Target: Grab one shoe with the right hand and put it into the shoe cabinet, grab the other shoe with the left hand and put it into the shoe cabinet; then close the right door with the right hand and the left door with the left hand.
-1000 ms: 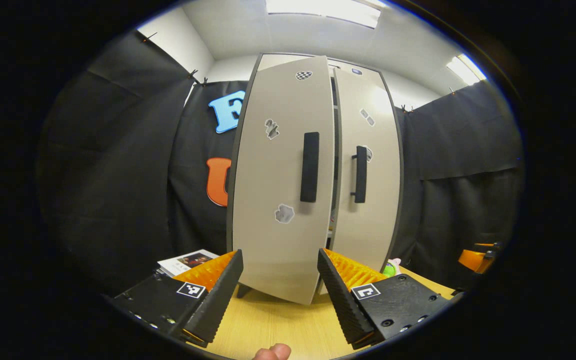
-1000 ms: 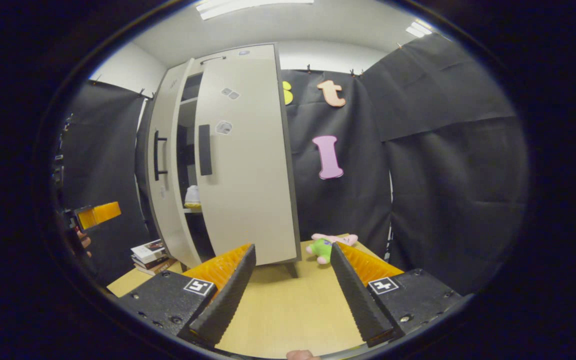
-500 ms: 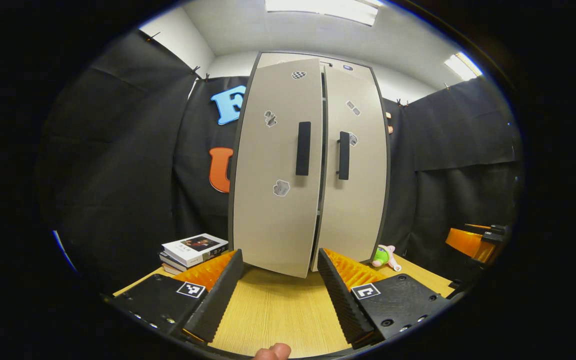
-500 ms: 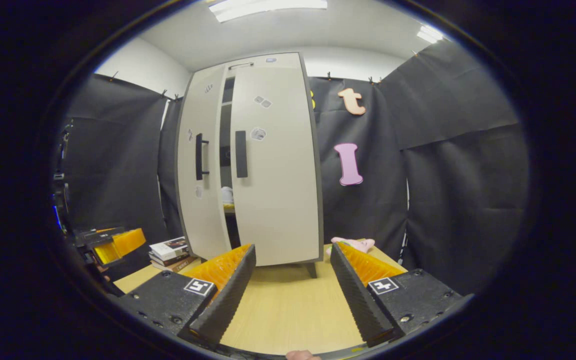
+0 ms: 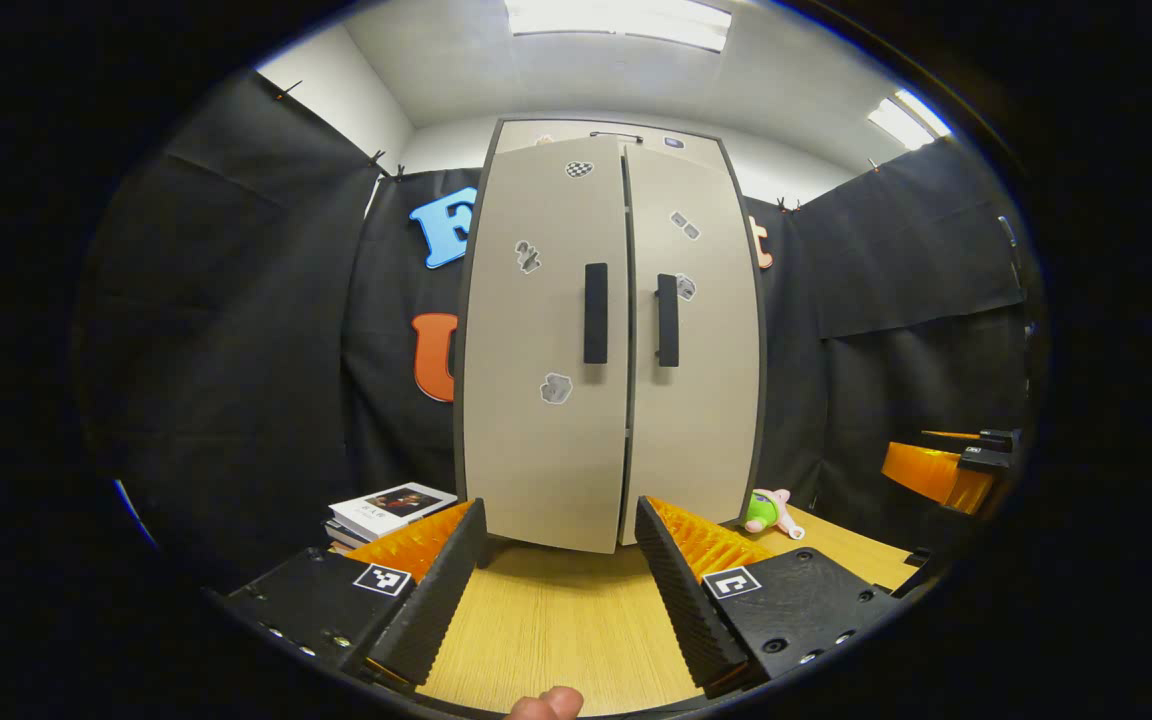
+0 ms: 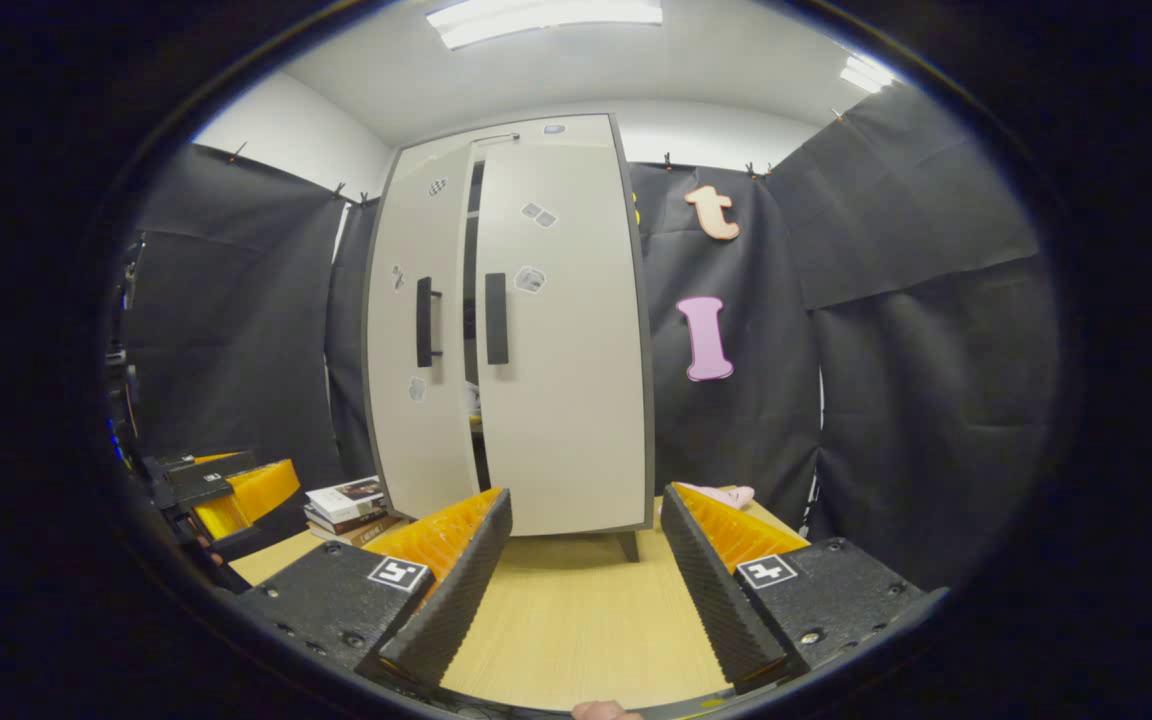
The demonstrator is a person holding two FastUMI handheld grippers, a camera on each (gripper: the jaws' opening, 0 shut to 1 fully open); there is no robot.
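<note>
Left tool (image 5: 558, 590): fingers spread, empty, above the wooden tabletop (image 5: 556, 620).
Right tool (image 6: 584, 590): fingers likewise apart, holding nothing.
Shoe cabinet (image 5: 608, 340): tall, beige, flat-fronted, dark-edged, standing on the tabletop's far side.
Doors: left door (image 5: 546, 340) nearly shut; right door (image 6: 561, 340) ajar in the right gripper view.
Handles: black vertical bars.
Beside cabinet: stacked books (image 5: 386, 510), plush toy (image 5: 768, 510).

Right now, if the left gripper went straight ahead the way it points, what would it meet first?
Most likely the shoe cabinet: the left gripper, open and empty, points at the lower doors near their seam, over bare table. Depth is unclear.
</note>
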